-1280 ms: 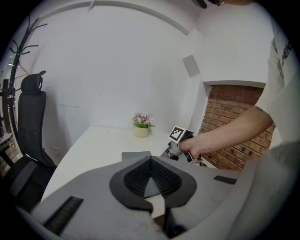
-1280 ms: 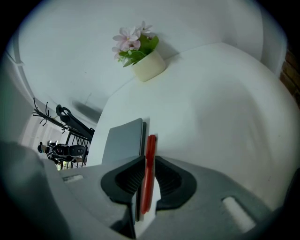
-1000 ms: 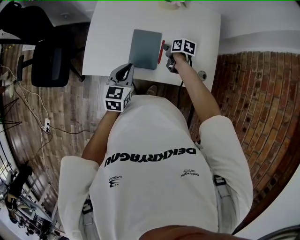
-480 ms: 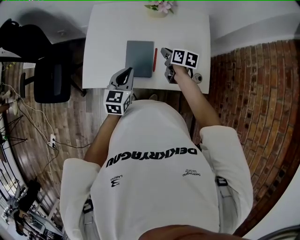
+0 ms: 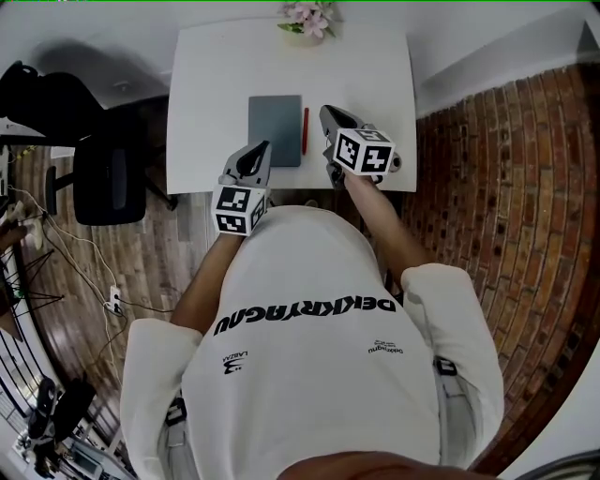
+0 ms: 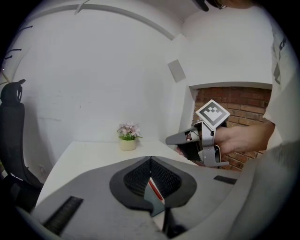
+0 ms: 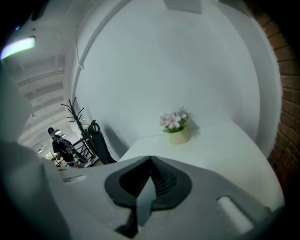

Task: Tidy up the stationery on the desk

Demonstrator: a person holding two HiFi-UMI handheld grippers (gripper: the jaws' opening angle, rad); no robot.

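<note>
A grey notebook [image 5: 275, 129] lies flat in the middle of the white desk [image 5: 216, 84]. A red pen [image 5: 306, 130] rests straight along its right edge. My left gripper [image 5: 261, 148] hovers at the desk's near edge, just left of the notebook's near corner, shut and empty. In the left gripper view the jaws meet [image 6: 151, 159], with the pen [image 6: 153, 189] and a sliver of notebook showing below the gap. My right gripper [image 5: 328, 114] is raised right of the pen, shut on nothing. Its own view shows the jaws meeting [image 7: 150, 158] above a strip of notebook [image 7: 144, 200].
A small pot of pink flowers [image 5: 305, 19] stands at the desk's far edge. A black office chair [image 5: 108, 178] is left of the desk on the wood floor. Brick surface runs along the right. A coat rack [image 7: 77, 117] and a distant person [image 7: 58, 145] show beyond.
My right gripper has drawn back from the red pen and risen. The pen, tilted a second ago, now lies straight beside the notebook. The left gripper has hardly moved.
</note>
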